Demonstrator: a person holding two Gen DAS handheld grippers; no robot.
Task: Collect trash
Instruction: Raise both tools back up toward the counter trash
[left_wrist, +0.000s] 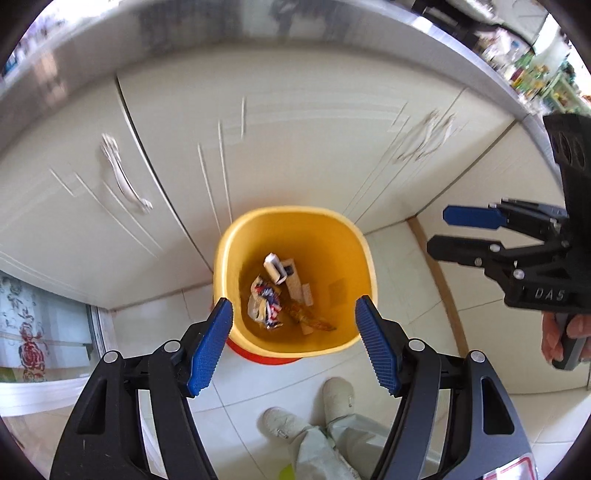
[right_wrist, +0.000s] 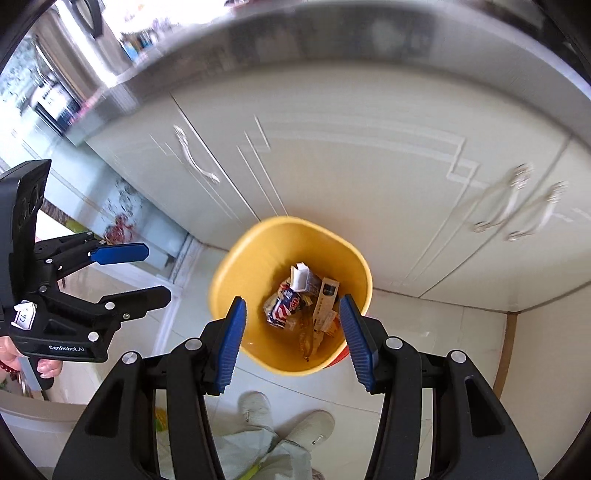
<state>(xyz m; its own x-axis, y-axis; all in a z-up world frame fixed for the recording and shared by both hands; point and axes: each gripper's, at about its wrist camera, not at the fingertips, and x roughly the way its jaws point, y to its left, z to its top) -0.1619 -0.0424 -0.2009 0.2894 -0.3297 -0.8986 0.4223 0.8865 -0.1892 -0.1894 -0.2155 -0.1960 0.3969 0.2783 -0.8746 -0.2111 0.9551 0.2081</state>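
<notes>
A yellow bin (left_wrist: 295, 213) (right_wrist: 295, 220) stands on the tiled floor against the cabinets. Inside it lie a crumpled red, white and blue wrapper (left_wrist: 264, 301) (right_wrist: 282, 310), a small white carton (left_wrist: 275, 267) (right_wrist: 301, 277) and other scraps. My left gripper (left_wrist: 293, 306) hangs above the bin, open, with nothing between its blue pads. My right gripper (right_wrist: 292, 301) is also open and empty above the bin. Each shows in the other's view from the side: the right gripper (left_wrist: 439, 229) at the right edge, the left gripper (right_wrist: 157, 272) at the left edge.
Cream cabinet doors (left_wrist: 295, 140) with curved handles (left_wrist: 125, 177) rise behind the bin, under a grey countertop edge (right_wrist: 332, 40). A person's pale shoes (left_wrist: 338, 397) and trouser legs stand on the floor tiles just in front of the bin. A hand (left_wrist: 554, 332) holds the right gripper's grip.
</notes>
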